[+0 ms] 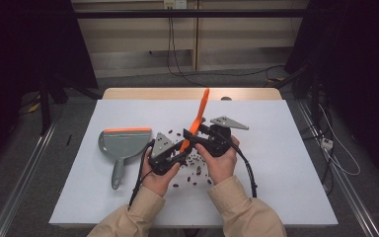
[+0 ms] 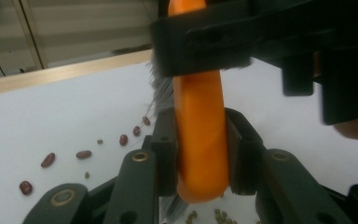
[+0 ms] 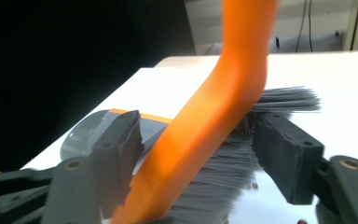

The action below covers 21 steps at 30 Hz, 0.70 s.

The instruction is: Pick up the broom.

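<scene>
A person sits at a white tabletop (image 1: 276,163) and holds a tool in each hand. The left tool (image 1: 170,157) is squeezed tight on the orange brush (image 1: 196,121), close to the bristle end. From the left tool view, its two pads press on both sides of the orange brush. The brush is lifted off the tabletop and tilts, with its handle pointing up and away from the person.

The right tool (image 1: 208,136) is just beside the left one, at the brush too. From the right tool view, its jaws stand wide apart, with the orange brush and its grey bristles (image 3: 223,186) between them. One pad looks very near the orange part, but the picture is too blurry to tell if it touches.

Small red beans (image 1: 195,170) lie scattered on the tabletop under the hands. A grey dustpan (image 1: 123,145) with an orange edge lies flat to the left, near the left hand.
</scene>
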### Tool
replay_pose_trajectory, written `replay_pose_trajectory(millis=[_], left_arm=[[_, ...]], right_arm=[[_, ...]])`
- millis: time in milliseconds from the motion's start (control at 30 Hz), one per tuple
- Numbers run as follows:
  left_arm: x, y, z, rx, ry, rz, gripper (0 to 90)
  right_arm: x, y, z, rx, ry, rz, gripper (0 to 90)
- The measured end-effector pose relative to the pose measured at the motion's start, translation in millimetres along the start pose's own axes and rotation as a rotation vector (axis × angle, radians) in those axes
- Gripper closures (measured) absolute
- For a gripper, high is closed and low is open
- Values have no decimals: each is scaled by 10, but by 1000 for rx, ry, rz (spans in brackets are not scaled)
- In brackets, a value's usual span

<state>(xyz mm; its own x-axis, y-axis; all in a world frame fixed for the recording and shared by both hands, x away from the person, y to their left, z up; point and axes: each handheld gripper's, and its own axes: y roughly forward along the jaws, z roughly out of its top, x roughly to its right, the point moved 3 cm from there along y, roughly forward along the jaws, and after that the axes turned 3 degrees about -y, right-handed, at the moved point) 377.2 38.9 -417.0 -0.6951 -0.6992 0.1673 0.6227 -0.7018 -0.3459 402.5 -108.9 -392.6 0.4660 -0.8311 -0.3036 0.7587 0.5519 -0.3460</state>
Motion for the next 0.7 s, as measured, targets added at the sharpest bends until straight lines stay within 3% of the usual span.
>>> replay_pose_trajectory(millis=[167, 233, 300, 367, 467, 533, 567, 600, 667, 700], left_arm=[[71, -6, 4, 6, 54, 17, 668], [80, -4, 3, 9, 68, 21, 663], [122, -14, 16, 14, 122, 34, 662], [143, -18, 25, 15, 136, 36, 659], [168, 2, 18, 3, 167, 34, 625], [184, 38, -2, -3, 168, -9, 561], [191, 22, 9, 33, 187, -6, 618], [205, 7, 32, 50, 196, -13, 627], [207, -9, 56, 52, 197, -25, 521], [173, -44, 80, 52, 178, -41, 489]], right_arm=[[31, 22, 10, 5, 101, 5, 427], [33, 25, 17, -1, 108, 7, 431], [33, 34, 27, -17, 140, 1, 436], [35, 44, 26, -21, 158, -2, 438], [38, 52, 30, -50, 180, 10, 537], [50, 55, 26, -56, 203, 33, 653], [60, 49, 36, -50, 211, 57, 704], [70, 37, 58, -37, 168, 23, 707], [131, 13, 89, -34, 157, 28, 708], [168, -4, 100, -30, 147, 19, 708]])
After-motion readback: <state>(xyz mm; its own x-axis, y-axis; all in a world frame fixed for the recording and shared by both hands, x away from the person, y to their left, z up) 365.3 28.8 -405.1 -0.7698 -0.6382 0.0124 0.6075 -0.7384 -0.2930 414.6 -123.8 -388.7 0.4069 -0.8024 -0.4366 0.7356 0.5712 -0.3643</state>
